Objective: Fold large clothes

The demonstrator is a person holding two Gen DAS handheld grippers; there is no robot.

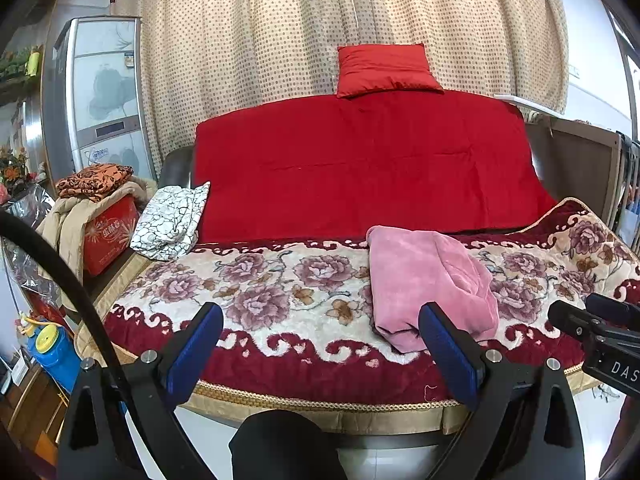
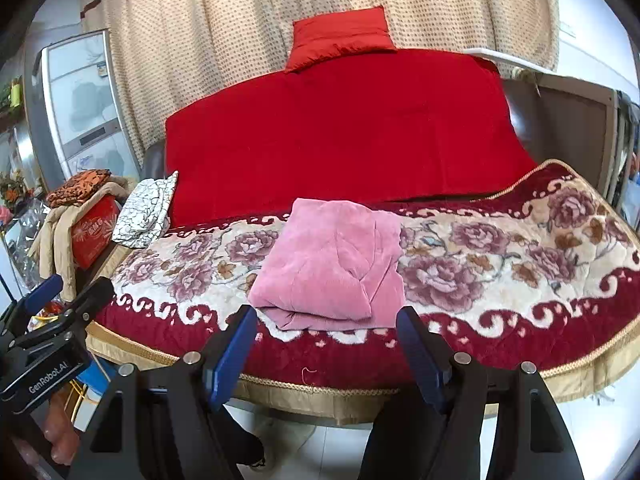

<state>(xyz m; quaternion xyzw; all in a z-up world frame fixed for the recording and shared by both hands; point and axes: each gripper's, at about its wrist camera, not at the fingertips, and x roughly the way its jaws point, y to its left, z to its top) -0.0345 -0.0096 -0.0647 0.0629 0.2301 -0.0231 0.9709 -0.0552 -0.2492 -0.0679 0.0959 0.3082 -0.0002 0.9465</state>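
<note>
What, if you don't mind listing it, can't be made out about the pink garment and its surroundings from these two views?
- Pink garment: its type and its underside, hidden by its own folds in both views.
- Its near-right corner, left view: behind a finger of the left tongs.
- Red box: its print is too small, and its top is covered by clothes.
- Right tongs: open, nothing held.

Soft, fuzzy pink garment (image 2: 332, 264) on a plush flowered blanket (image 2: 480, 276); at twelve o'clock, a smooth matt red cloth (image 2: 340, 132) and a faintly glossy cushion (image 2: 340, 36).
</note>
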